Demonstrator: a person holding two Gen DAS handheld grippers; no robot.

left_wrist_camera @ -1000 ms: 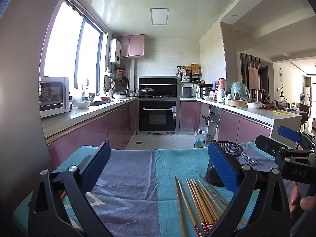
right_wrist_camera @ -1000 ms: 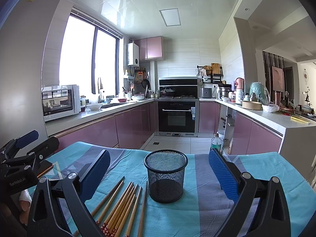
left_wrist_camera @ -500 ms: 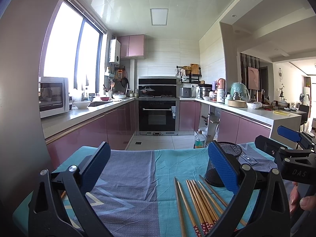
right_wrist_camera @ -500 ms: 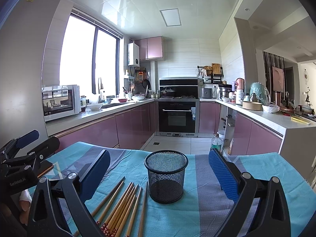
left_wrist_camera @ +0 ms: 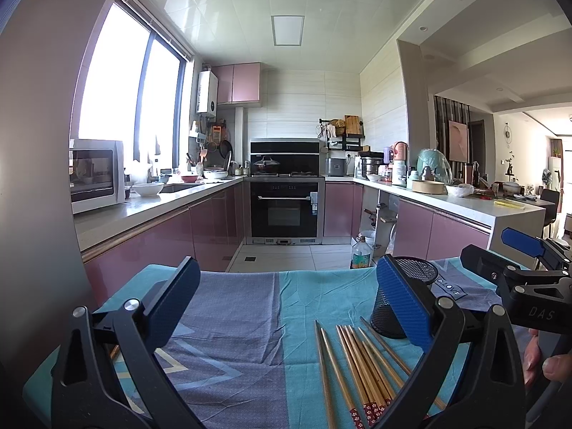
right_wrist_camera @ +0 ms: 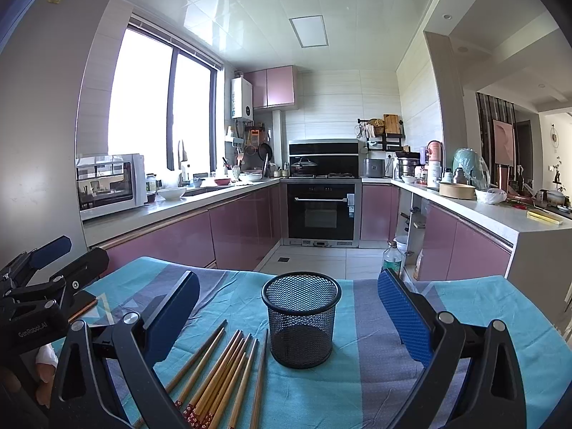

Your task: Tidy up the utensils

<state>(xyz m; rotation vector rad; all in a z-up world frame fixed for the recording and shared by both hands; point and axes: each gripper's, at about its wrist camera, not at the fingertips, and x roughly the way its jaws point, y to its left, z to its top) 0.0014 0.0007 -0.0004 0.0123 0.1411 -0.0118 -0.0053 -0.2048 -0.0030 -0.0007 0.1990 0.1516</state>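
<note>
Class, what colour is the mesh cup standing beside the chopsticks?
Black; the mesh cup shows best in the right wrist view.

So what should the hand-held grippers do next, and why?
Probably lower the open left hand-held gripper onto the chopsticks to pinch one. They all lie flat on the cloth beside the mesh cup, which looks empty, and neither gripper holds anything.

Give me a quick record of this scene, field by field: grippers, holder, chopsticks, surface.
left gripper: open, holding nothing
right gripper: open, holding nothing, facing the holder
holder: black mesh cup, upright, looks empty
chopsticks: loose bunch lying flat, just left of the holder
cloth: teal and purple, under everything
task progress: no chopsticks in the holder yet
</note>
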